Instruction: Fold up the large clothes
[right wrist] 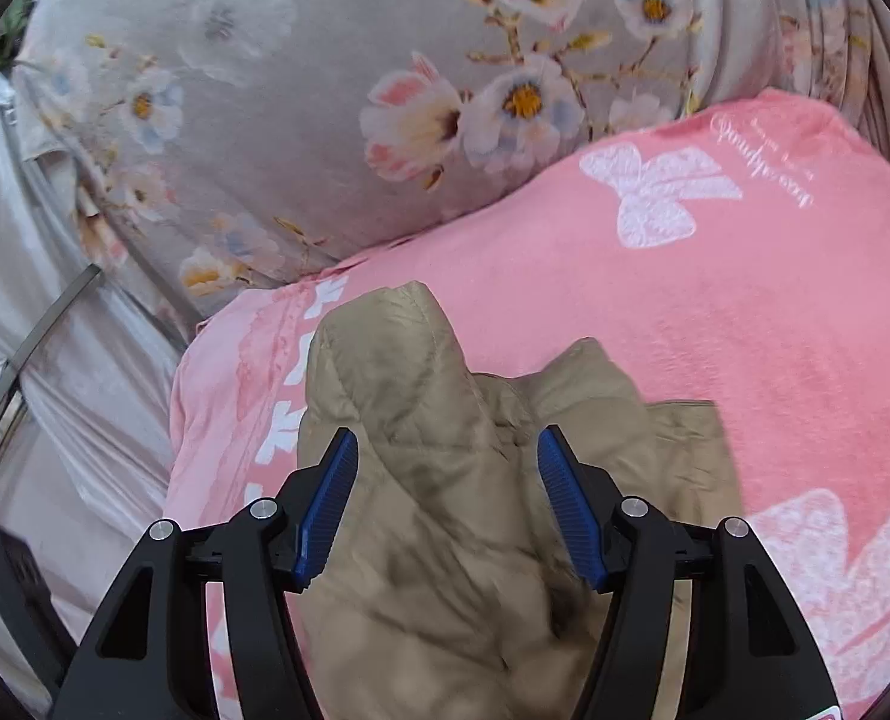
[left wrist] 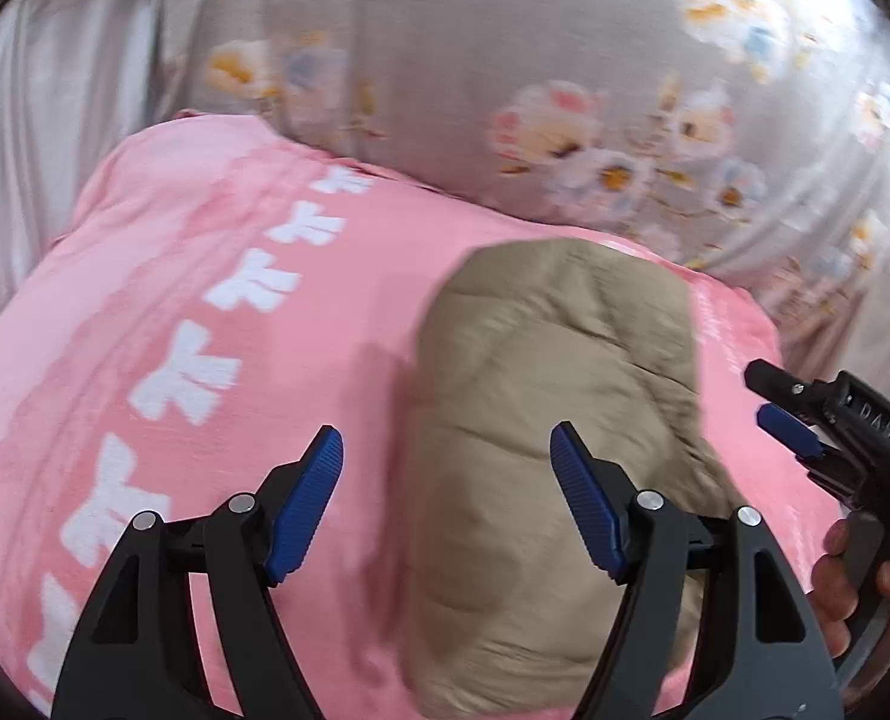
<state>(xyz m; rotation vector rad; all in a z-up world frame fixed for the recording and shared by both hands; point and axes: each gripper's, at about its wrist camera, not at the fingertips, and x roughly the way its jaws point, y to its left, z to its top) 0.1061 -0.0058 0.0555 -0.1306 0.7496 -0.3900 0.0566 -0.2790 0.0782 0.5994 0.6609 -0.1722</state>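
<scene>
A tan quilted jacket (left wrist: 553, 420) lies bundled on a pink blanket (left wrist: 162, 300) with white bow prints. My left gripper (left wrist: 446, 498) is open and empty, above the jacket's left edge. My right gripper (left wrist: 772, 402) shows at the right edge of the left wrist view, held by a hand, beside the jacket's right side. In the right wrist view the jacket (right wrist: 445, 480) fills the lower middle, with a raised fold pointing away. My right gripper (right wrist: 448, 504) is open just above it, the fabric lying between and below the pads.
A grey floral quilt (left wrist: 535, 90) is piled behind the pink blanket (right wrist: 715, 330). A pale silvery curtain or sheet (right wrist: 54, 330) hangs at the left. A dark object (right wrist: 12, 576) sits low at the left edge of the right wrist view.
</scene>
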